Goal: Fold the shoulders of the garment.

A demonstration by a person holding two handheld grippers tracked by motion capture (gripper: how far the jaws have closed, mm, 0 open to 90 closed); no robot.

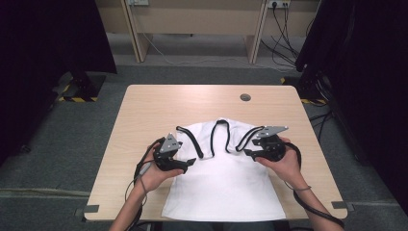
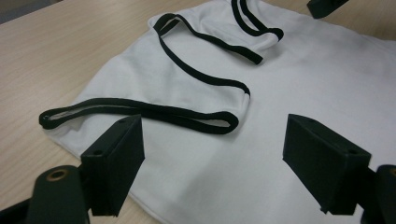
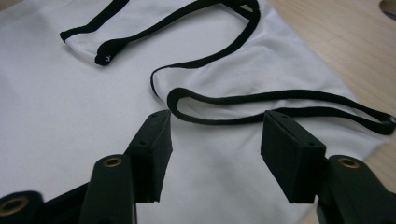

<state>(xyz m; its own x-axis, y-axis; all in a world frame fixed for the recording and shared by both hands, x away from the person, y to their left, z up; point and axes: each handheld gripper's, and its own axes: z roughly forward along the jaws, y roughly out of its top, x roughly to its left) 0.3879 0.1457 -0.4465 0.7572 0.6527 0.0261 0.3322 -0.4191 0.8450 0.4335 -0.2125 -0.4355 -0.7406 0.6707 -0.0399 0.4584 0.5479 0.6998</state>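
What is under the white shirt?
The white shirt lies flat on the wooden table, which shows all around it. Whatever might be beneath the cloth itself is covered, though nothing bulges.

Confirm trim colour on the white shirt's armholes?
Black trim on the white shirt; clearest in the left gripper view.

Light wood-grain rectangular tabletop with rounded corners, small round grey cable hole near far edge. White sleeveless fabric top with black trimmed straps lies flat on it, hem at near edge, straps toward middle.
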